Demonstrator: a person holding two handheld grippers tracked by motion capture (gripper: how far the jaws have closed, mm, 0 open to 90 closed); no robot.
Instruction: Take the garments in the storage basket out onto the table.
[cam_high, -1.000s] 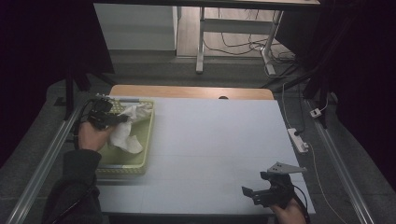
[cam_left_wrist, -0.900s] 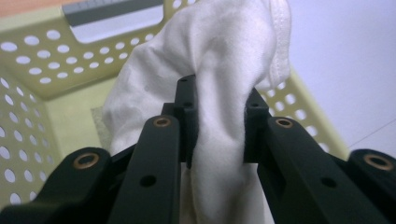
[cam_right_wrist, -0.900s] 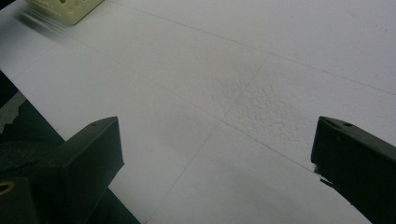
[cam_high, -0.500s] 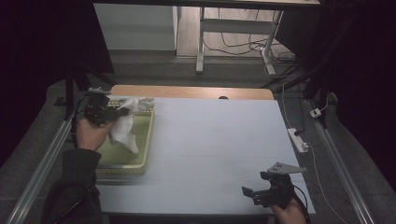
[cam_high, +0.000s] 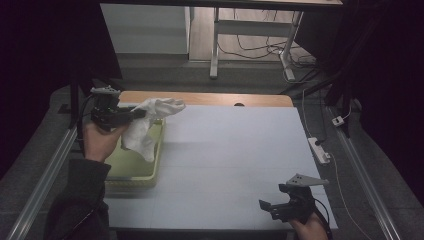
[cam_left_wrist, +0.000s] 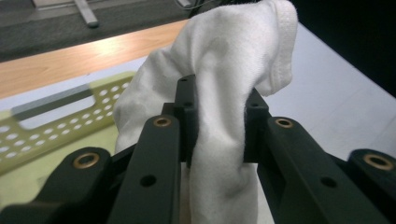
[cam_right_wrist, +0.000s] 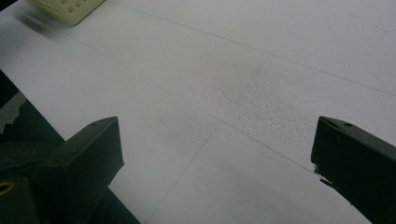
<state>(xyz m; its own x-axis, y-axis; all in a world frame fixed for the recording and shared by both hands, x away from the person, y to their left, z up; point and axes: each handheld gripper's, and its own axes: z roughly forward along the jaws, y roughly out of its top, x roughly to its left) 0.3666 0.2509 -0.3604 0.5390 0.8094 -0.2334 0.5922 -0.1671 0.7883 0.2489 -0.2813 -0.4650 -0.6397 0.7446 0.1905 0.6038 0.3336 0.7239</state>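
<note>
White cloth (cam_left_wrist: 224, 93) pinched between black fingers (cam_left_wrist: 187, 116), green basket (cam_left_wrist: 60, 126)

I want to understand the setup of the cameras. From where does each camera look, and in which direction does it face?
High view: above the person's side, facing forward and down on the table; both forearms and each hand-held gripper show.
Left gripper view: on the left hand-held gripper, looking along its jaws clamped on the white cloth.
Right gripper view: on the right hand-held gripper, jaws apart, facing bare table.
Shared: cloth and green tray in the high and left gripper views.

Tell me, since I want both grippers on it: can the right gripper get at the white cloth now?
Probably yes: bare table lies between the open right gripper and the white cloth hanging from the left gripper.
</note>
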